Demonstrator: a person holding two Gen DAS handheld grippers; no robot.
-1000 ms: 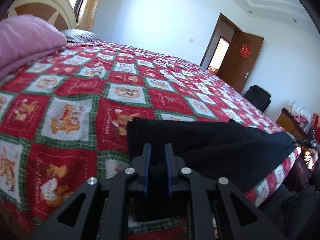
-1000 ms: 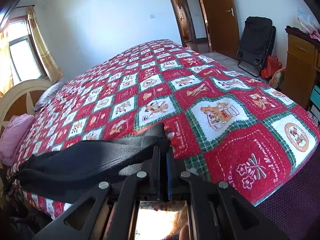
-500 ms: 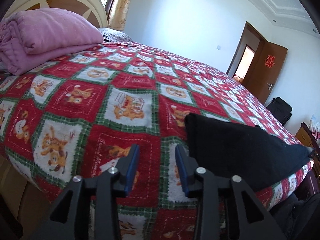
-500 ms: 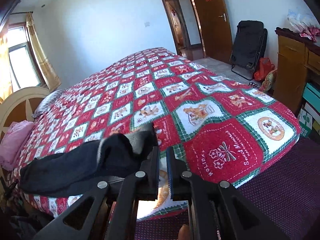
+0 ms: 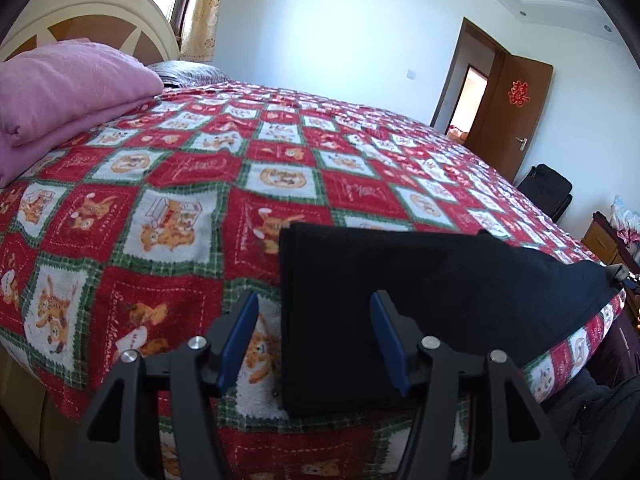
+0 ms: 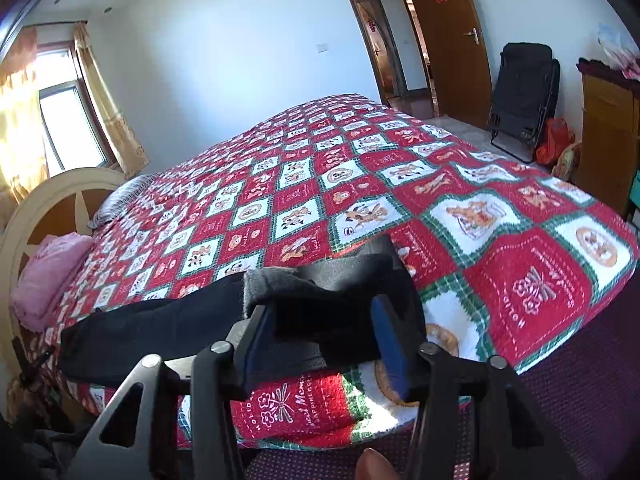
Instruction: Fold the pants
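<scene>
Black pants lie along the near edge of a red, white and green patterned bedspread. In the left wrist view their left end is a flat straight edge. My left gripper is open just above that end, gripping nothing. In the right wrist view the pants stretch to the left, and their right end is bunched with a grey inner band turned up. My right gripper is open, its fingers either side of that bunched end.
A folded pink blanket lies by the cream headboard. A wooden door, a black folding chair and a wooden cabinet stand beyond the bed's foot. Dark carpet lies below the bed edge.
Both grippers have opened wide and let go of the pants. The left end now lies flat on the bed. The right end has dropped in a bunch at the bed edge.
</scene>
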